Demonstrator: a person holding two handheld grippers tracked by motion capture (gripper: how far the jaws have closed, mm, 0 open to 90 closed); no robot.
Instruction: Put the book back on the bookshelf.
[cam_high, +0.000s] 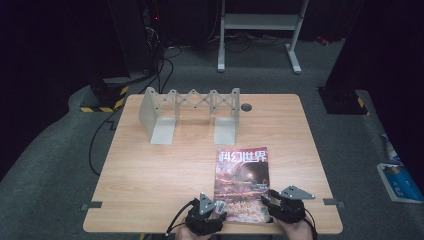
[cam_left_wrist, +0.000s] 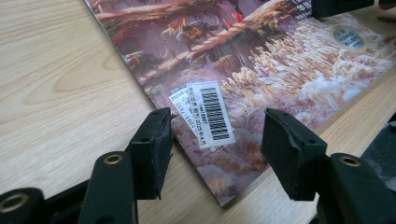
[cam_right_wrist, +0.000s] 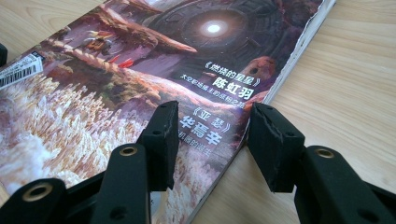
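You are at the approach step: the magazine (cam_high: 242, 184) lies flat and face up on the wooden table (cam_high: 165, 170), at the near edge towards your right, well apart from the grey expanding book rack (cam_high: 190, 114) that stands empty at the far side. Your left gripper (cam_high: 212, 214) sits at the magazine's near left corner, and in the left gripper view its jaws stand well apart, one pad on the bare wood just beside the cover's edge and the other over the cover, the barcode sticker (cam_left_wrist: 210, 113) between them; nothing is pinched. Your right gripper (cam_high: 274, 201) is at the near right corner, and in the right gripper view its jaws gape likewise, straddling the spine edge with one pad over the printed cover and one over the table; it holds nothing either. The work looks set to be lifting the magazine and standing it in the rack, and no lift has begun. The next move, as I judge it, calls for getting a pad under an edge, since the magazine lies flush on the wood: slide a corner out past the table's near edge, or tip one jaw low against the spine, then close firmly before you raise it, keeping both corners level so the limp pages don't sag or fan open
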